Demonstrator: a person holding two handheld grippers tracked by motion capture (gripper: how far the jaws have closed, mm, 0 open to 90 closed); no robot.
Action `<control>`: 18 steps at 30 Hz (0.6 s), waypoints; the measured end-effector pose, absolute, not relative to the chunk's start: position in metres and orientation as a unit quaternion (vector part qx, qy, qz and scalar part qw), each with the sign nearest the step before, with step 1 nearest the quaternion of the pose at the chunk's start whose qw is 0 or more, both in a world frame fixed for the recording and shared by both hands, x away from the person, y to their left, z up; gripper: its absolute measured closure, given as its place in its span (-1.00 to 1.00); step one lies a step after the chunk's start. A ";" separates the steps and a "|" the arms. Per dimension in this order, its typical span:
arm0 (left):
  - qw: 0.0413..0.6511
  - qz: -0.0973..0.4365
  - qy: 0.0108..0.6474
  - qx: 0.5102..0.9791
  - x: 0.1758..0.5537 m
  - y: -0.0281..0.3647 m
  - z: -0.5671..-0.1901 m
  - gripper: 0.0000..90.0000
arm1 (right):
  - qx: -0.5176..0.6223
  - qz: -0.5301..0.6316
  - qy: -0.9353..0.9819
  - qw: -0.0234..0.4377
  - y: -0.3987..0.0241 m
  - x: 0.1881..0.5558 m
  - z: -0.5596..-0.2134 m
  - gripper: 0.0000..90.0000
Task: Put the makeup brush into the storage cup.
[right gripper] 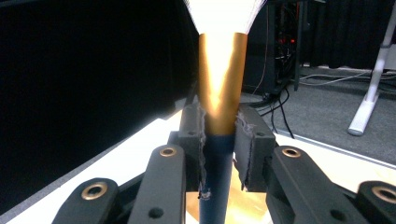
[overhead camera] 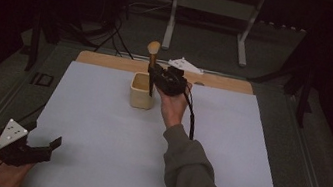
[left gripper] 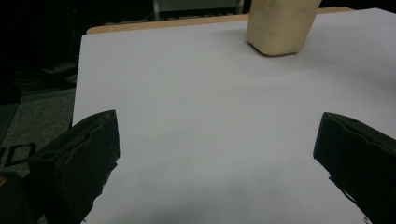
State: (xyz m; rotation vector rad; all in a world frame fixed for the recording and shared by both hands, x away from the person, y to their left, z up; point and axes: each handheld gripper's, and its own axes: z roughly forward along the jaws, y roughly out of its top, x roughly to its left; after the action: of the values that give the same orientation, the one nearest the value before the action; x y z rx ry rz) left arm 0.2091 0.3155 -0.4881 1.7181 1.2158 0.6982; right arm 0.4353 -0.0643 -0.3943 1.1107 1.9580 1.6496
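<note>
We see the brush (right gripper: 219, 93) pinched upright between the pads (right gripper: 191, 140) of the right gripper (right gripper: 218, 149), its dark handle running down below them and its gold metal ferrule rising above. The high view adds the rounded bristle tuft on top and the cream, square-sided cup (overhead camera: 142, 91) (smooth and matte) under the handle. The left gripper (left gripper: 217, 163) has its jaws spread wide over bare white sheet (left gripper: 196, 116), well apart from the cup.

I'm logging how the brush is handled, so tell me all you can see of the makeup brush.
The makeup brush stands upright, pale fluffy bristles on top, then a shiny gold ferrule and a dark handle below. The right gripper is shut on it where ferrule meets handle. Its lower end reaches down into the cream cup at the far side of the white mat; whether it touches the bottom is hidden.
</note>
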 end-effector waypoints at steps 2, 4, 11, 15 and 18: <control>0.446 0.282 0.491 0.693 0.209 0.316 -0.488 -0.96 | 0.393 0.581 0.690 0.177 -0.063 0.438 -0.395 0.65; 0.446 0.282 0.491 0.693 0.209 0.316 -0.488 -0.96 | 0.392 0.582 0.689 0.179 -0.061 0.440 -0.394 0.65; 0.447 0.282 0.493 0.691 0.207 0.317 -0.488 -0.96 | 0.395 0.583 0.685 0.187 -0.059 0.445 -0.397 0.65; 0.448 0.282 0.496 0.688 0.207 0.319 -0.488 -0.96 | 0.396 0.585 0.683 0.185 -0.059 0.450 -0.396 0.65; 0.450 0.282 0.498 0.685 0.206 0.320 -0.488 -0.96 | 0.396 0.584 0.683 0.189 -0.057 0.453 -0.395 0.65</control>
State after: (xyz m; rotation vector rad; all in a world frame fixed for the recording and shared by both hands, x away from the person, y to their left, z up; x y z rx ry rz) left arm 0.2058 0.3199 -0.4883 1.6948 1.2326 0.6985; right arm 0.4532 -0.0571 -0.3946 1.1136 1.9215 1.6411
